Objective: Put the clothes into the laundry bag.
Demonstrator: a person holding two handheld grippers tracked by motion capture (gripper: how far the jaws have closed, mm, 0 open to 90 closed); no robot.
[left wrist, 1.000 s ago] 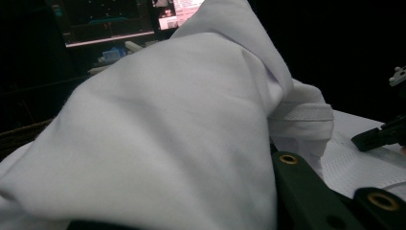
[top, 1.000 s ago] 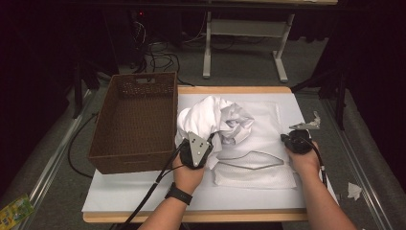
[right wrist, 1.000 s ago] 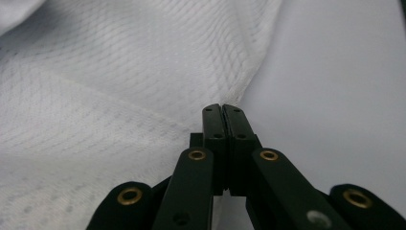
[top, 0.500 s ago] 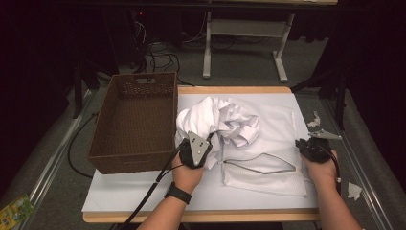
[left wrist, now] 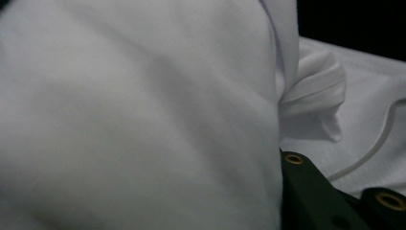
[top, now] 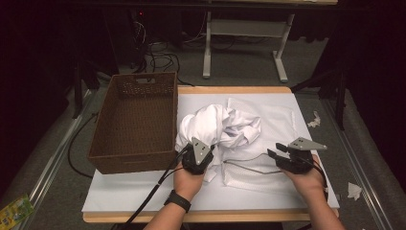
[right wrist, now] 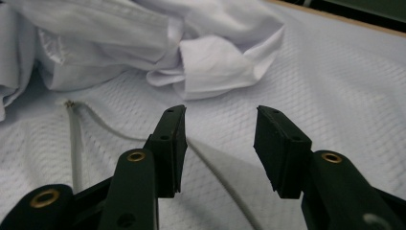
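A crumpled white garment (top: 215,124) lies on the middle of the table, partly over a flat white mesh bag (top: 268,178) with a grey zip line (top: 249,167). My left gripper (top: 207,154) sits at the garment's near edge and is shut on its cloth. In the left gripper view the garment (left wrist: 143,105) drapes over one jaw, and the other finger (left wrist: 306,189) shows beside it. My right gripper (top: 274,151) hovers low over the bag's right part, pointing left. Its jaws (right wrist: 220,143) have just been opening, with nothing between them. Mesh (right wrist: 335,72) and the zip cord (right wrist: 72,129) lie below.
A brown woven basket (top: 136,158) stands on the left of the white-covered table (top: 143,196). A black cable (top: 153,191) trails from the left gripper over the near edge. Paper scraps (top: 313,120) lie on the floor at the right, and a desk frame (top: 210,48) stands behind.
The right gripper let go of the bag's raised edge, swung right, then came back left with its jaws opened. The bag's mouth dropped flat. The left gripper sank a little with the garment.
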